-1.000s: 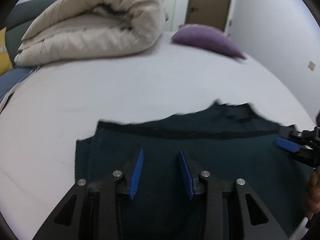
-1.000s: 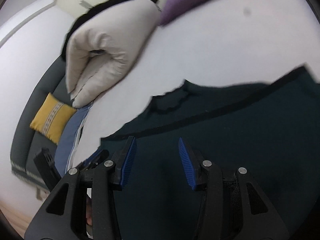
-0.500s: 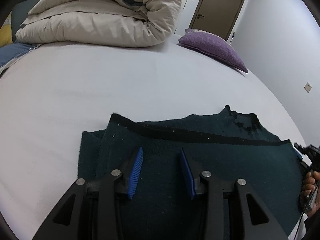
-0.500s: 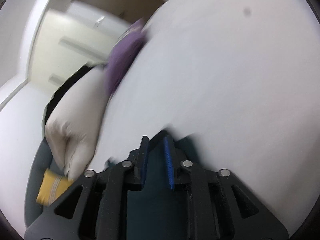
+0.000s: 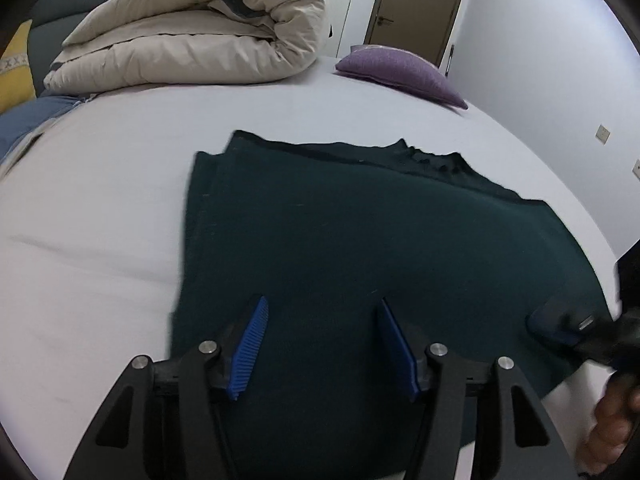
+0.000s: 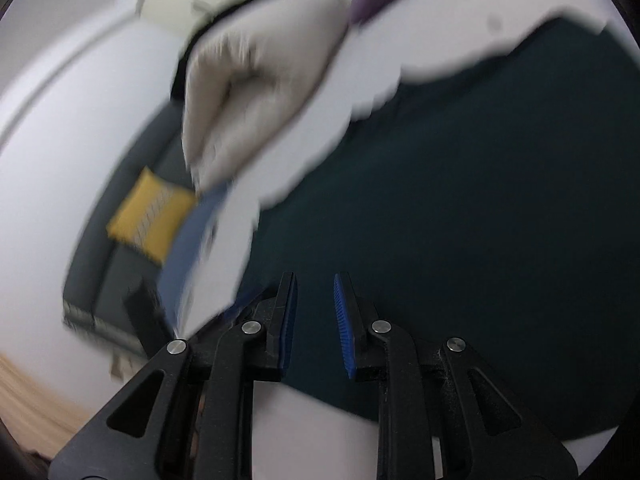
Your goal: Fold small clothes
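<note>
Since half a second earlier, the right gripper [image 6: 315, 322] had parted its nearly closed fingers to a narrow gap, and the left gripper [image 5: 320, 344] had spread wider. Both were released, grasping nothing, hovering over the dark green garment [image 5: 360, 248], which lay flat and folded on the white bed [image 5: 100, 200]. A rolled beige duvet [image 5: 192, 32] and a purple pillow [image 5: 400, 70] sat at the far side.
</note>
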Demonstrator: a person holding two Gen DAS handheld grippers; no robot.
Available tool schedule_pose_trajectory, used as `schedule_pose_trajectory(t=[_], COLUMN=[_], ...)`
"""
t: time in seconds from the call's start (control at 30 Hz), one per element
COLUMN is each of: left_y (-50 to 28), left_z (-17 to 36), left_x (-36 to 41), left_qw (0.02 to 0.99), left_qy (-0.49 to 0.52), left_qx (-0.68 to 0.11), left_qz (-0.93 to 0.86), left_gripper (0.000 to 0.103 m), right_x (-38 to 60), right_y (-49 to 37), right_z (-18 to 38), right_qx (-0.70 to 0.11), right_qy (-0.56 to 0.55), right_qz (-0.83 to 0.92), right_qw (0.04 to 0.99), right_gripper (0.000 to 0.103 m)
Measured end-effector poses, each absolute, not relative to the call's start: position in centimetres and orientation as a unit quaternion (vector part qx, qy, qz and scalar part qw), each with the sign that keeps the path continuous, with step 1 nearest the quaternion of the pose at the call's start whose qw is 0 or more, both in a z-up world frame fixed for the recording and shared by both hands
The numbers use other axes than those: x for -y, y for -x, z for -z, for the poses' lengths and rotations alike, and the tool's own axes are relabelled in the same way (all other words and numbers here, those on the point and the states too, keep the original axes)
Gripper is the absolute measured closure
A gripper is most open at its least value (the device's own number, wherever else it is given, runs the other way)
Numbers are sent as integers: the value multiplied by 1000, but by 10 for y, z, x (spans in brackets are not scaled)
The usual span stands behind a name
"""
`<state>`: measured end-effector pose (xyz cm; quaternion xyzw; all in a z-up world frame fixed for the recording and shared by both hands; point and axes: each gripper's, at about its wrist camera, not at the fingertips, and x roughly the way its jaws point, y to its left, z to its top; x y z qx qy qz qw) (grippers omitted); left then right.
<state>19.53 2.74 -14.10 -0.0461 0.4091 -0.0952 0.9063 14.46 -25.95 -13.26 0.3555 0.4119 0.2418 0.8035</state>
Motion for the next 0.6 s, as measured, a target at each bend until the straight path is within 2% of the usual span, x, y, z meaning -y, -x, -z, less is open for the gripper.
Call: schedule_pose_trajectory(t=[0.07,0.1,0.17,0.33,0.5,0.6], left_y=[-193,-192,-191,-187,-189,-190], left_z=[142,143,145,148,150,151], left_x=[-29,-30,-34,-29,-26,-26], left_qw=[905,903,903,905,904,905], left_qy=[34,32,36,22,24,18], left_qx=[-414,-416,-415,-414,-415,-414], left_qz=[97,100,101,96,97,96], left_gripper=[42,42,42,41,40,40], right_x=[255,264,290,387,457,447], right_y=[-146,-145,-140,-112,-76,-72], right_z=[160,168,174,176,146,125], right_qx=[-445,-437,-412,-360,-307,-288], right_qy=[-356,-375,-423,-462,-471,-470], right_qz=[-223,-219,-202,-88,10,-8], right_qw=[791,787,781,806,827,834], right_gripper=[88,91,90,91,83,82])
